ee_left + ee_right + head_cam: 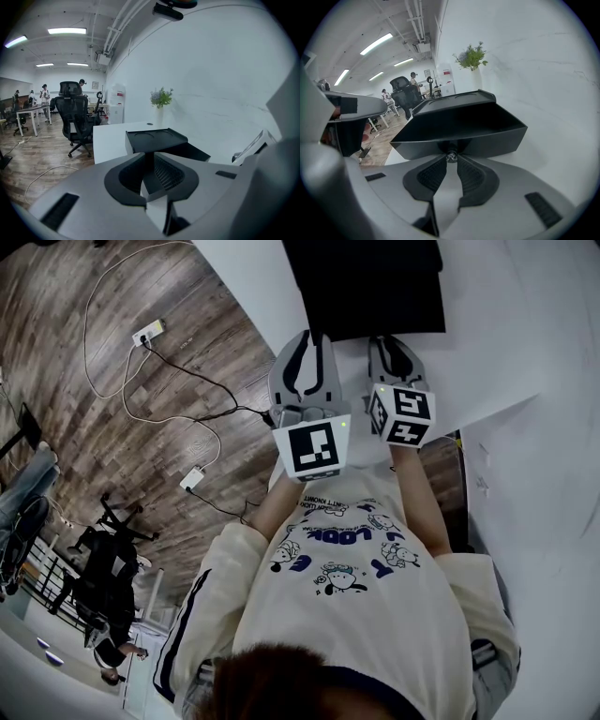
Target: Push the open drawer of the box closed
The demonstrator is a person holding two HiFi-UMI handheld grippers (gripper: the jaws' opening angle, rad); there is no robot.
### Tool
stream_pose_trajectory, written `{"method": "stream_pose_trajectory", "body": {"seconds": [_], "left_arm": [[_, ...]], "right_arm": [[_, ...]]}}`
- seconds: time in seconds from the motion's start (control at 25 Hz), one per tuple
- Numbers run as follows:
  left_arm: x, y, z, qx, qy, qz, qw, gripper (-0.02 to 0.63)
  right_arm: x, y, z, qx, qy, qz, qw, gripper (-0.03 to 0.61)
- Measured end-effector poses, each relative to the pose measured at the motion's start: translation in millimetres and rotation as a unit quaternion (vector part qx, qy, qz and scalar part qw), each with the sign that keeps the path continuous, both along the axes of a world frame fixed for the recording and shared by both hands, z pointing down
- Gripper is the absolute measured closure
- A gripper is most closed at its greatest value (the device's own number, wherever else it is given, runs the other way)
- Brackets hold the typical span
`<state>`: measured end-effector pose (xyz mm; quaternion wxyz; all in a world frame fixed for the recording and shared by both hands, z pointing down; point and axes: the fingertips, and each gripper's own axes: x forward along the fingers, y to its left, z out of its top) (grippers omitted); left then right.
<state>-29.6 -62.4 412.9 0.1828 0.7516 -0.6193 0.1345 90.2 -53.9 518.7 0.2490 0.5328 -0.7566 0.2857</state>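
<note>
A black box [366, 282] stands on the white table [487, 371] with its drawer [459, 124] pulled open toward me. In the right gripper view a small metal knob [451, 157] on the drawer's front sits pinched between the jaw tips. My right gripper [451, 160] is shut on that knob and reaches the drawer's front edge in the head view [392, 341]. My left gripper [314, 338] hovers beside it on the left, shut with nothing held. In the left gripper view the box top [157, 137] lies just beyond the closed tips [146, 157].
A vase with a plant [472, 58] stands behind the box against the white wall. The table's left edge drops to a wood floor with cables and a power strip [148, 332]. Office chairs [75, 117] and people stand farther off.
</note>
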Motion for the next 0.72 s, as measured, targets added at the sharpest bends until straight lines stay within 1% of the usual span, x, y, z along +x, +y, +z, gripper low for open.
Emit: {"method": "stream_pose_trajectory", "body": {"seconds": [0.48,0.72], "left_arm": [[-3,-4,2,-0.003,0.000,0.002,1.0000,0.549],[-2,-8,1,-0.002,0.008,0.000,1.0000,0.549]], "right_arm": [[-2,-16,-1,0.000,-0.004,0.011,1.000,0.492],[-1,-23,0,-0.003,-0.008,0.019,1.000,0.492]]}}
